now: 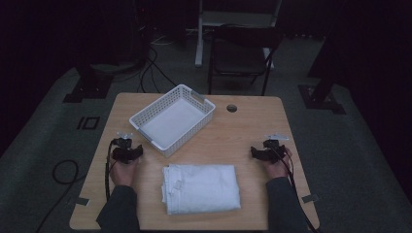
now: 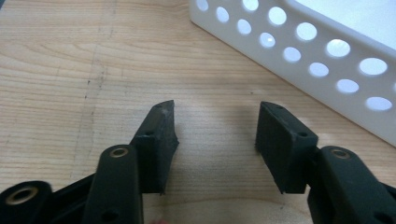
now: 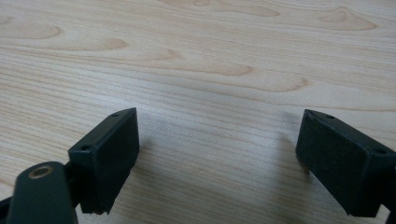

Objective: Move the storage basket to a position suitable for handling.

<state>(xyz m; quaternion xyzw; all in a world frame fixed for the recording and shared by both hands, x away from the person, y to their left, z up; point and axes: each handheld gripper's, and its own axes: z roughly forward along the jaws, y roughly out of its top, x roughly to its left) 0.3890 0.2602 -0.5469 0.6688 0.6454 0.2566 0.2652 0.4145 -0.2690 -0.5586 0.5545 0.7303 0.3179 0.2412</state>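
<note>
A folded white cloth lies on the wooden table near its front edge, between the person's two hands. Behind it, a white perforated basket stands at an angle with nothing visible in it. My left gripper rests on the table left of the cloth, close to the basket's near corner; in the left gripper view it stands open over bare wood, the basket wall ahead to the right. My right gripper rests to the right of the cloth and is wide open over bare wood.
A round cable hole sits in the table behind the basket's right corner. A dark chair stands beyond the far edge. Cables trail from both grippers. Dark floor surrounds the table.
</note>
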